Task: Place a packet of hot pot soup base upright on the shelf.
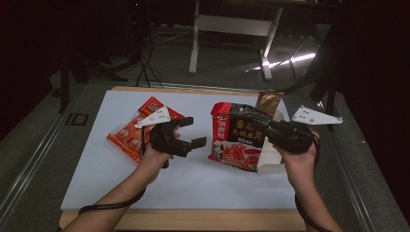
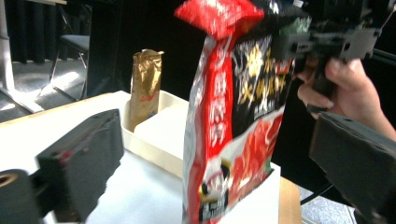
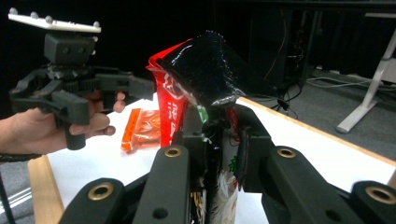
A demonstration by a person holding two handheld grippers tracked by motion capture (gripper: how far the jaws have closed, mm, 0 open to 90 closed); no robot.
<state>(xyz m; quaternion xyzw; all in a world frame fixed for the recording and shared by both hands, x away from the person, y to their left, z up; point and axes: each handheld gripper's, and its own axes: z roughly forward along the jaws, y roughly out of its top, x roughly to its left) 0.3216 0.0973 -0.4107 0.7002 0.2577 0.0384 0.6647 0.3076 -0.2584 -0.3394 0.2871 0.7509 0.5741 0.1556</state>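
A red and black snack bag (image 1: 237,137) hangs upright, pinched at its top edge by my right gripper (image 1: 271,128), which is shut on it. In the right gripper view the two jaws clamp the bag's crumpled top (image 3: 201,70) at the grip point (image 3: 219,154). My left gripper (image 1: 192,131) stands just left of the bag with its jaws wide open and nothing pressed between them. In the left gripper view the bag (image 2: 233,116) sits ahead of the open jaws, with the right gripper (image 2: 289,42) at its top.
An orange packet (image 1: 133,133) lies flat on the white sheet (image 1: 193,179) behind the left hand. A shallow white box (image 1: 273,159) holds an upright gold pouch (image 1: 268,102) at the right. Dark floor and a stand's legs lie beyond the table.
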